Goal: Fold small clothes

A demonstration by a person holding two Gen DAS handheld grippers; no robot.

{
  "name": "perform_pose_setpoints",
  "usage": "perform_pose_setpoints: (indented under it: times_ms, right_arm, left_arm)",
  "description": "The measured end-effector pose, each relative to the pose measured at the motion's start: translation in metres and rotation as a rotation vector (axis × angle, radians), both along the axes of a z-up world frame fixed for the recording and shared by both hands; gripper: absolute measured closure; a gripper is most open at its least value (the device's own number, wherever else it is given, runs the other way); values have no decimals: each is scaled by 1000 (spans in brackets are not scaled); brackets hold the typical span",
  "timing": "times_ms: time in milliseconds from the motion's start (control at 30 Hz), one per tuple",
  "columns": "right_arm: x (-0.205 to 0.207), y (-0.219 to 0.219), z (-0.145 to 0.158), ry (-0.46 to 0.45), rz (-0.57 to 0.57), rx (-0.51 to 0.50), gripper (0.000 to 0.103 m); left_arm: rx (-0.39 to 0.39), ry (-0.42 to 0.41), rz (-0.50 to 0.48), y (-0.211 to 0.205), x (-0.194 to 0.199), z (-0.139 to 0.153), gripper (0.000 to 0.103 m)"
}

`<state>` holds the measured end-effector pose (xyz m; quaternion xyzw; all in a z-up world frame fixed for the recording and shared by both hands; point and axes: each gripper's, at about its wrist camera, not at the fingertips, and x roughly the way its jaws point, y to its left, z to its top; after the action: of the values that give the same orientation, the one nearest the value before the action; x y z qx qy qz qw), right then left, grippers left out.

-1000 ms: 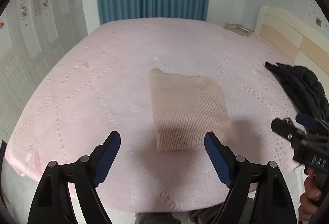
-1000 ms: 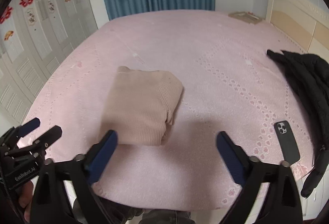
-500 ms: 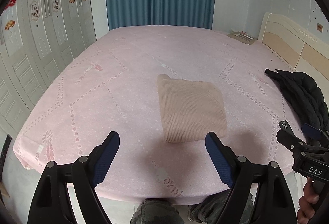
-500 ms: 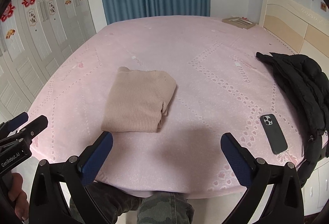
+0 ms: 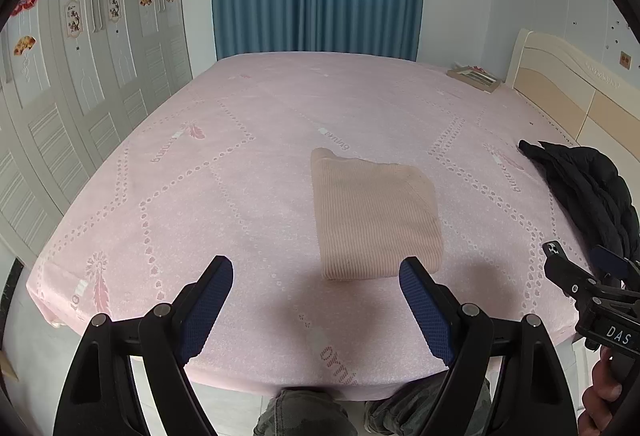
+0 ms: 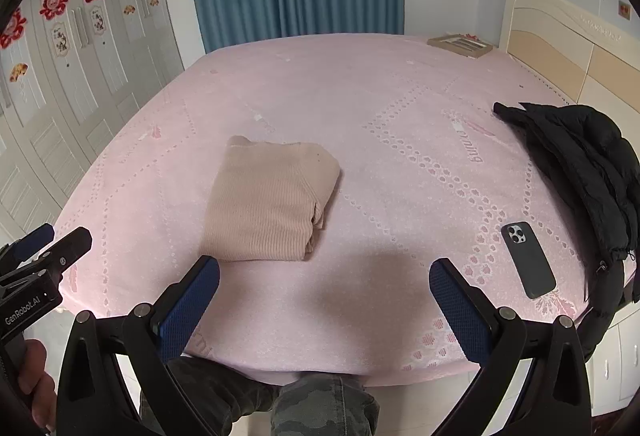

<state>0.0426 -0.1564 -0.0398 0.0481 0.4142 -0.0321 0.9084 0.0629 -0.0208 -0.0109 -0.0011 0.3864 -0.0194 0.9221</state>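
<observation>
A beige ribbed knit garment (image 5: 372, 213) (image 6: 272, 199) lies folded into a neat rectangle on the pink bed (image 5: 240, 175) (image 6: 400, 139). My left gripper (image 5: 316, 274) hangs open above the near part of the bed, just short of the garment's near edge, with nothing between its blue pads. My right gripper (image 6: 324, 272) is open too, back from the garment and a little to its right, and holds nothing. In the left wrist view the right gripper (image 5: 576, 282) shows at the right edge. The left gripper (image 6: 48, 240) shows at the left edge of the right wrist view.
A black puffer jacket (image 6: 580, 163) (image 5: 588, 187) lies at the bed's right side near the cream headboard (image 6: 568, 47). A dark phone (image 6: 528, 260) rests near the front right corner. A framed item (image 6: 460, 44) sits at the far corner. White wardrobe doors (image 5: 80, 75) line the left.
Both grippers have drawn back and up from the folded garment, so it sits farther off and more of the bed's near edge and the person's legs show. Both stay open.
</observation>
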Motion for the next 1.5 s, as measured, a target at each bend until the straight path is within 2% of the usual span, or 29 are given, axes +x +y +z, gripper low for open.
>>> perform_pose_setpoints:
  times_ms: [1500]
  right_arm:
    - [-10, 9, -1, 0, -3, 1, 0]
  left_arm:
    - [-8, -4, 22, 16, -3, 2, 18]
